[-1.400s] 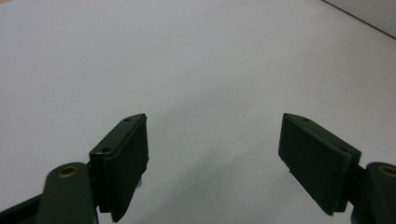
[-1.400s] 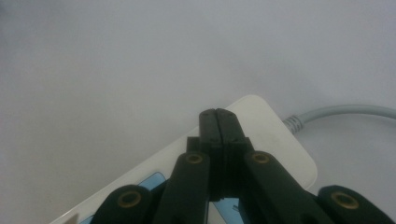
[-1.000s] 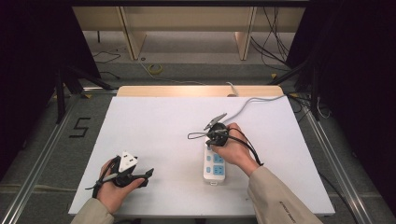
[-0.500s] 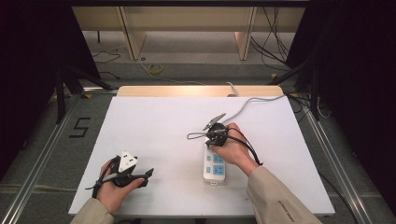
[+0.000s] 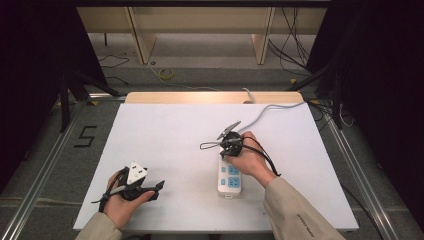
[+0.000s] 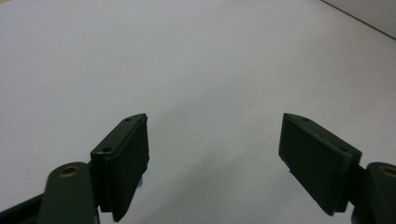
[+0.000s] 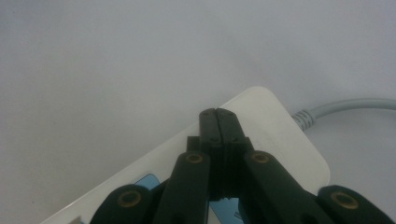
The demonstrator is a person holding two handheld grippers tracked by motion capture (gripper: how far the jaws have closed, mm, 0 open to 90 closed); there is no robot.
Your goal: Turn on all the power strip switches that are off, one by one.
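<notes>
The right claw [image 7: 218,122], clenched with jaws pressed together, hovers over the cord end of the white power strip [image 5: 229,176] at five o'clock on the surface [image 5: 165,135], seemingly mid-task, while the left claw [image 6: 212,154] rests released at seven o'clock.

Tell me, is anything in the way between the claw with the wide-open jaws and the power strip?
Nothing visible. The left claw sits near the front left of the white table, and only bare tabletop lies between it and the power strip. The right claw, jaws shut, is already over the strip's cord end.
</notes>
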